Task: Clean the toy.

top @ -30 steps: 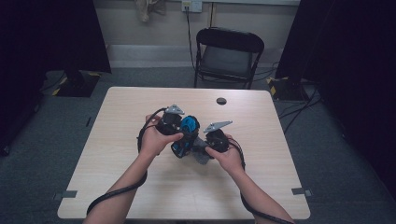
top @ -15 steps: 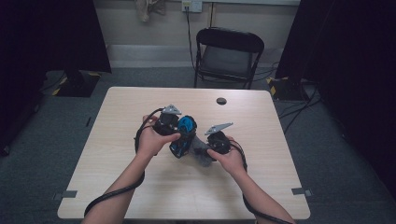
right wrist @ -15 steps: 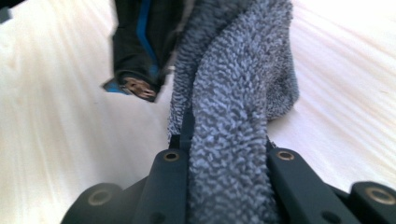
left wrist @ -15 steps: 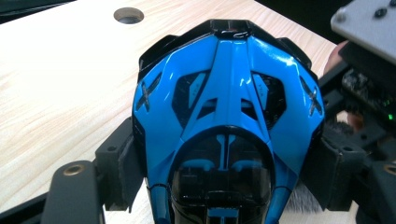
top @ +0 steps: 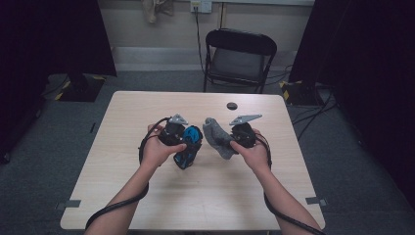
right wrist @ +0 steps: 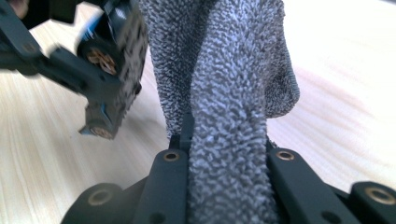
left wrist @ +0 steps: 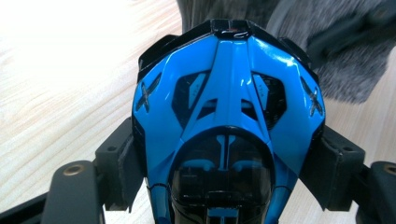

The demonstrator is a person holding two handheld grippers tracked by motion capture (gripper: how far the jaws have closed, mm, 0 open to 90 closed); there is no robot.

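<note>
While both hands hover above the middle of the tabletop (top: 122, 191), the items stand as follows.

Item 1: toy car (top: 188, 152), blue and black, glossy. Clamped by its sides between the jaws of the left gripper (top: 186, 147), which stand wide around its body. In the left gripper view the car (left wrist: 229, 121) sits nose away from the camera, a pad pressed against each flank. Held off the wood, left of centre.

Item 2: grey cloth (top: 218, 138), fluffy terry weave. Pinched between the jaws of the right gripper (top: 226, 142), nearly closed on a fold. In the right gripper view the cloth (right wrist: 229, 93) rises from between the jaws, and the wheeled underside of the car (right wrist: 114, 56) shows blurred at upper left. Cloth and car are near each other, with a small gap between them in the high view.

Item 3: small dark round object (top: 231, 105) on the far part of the tabletop, well apart from both hands.

Item 4: black folding chair (top: 238, 58) beyond the far edge.
</note>
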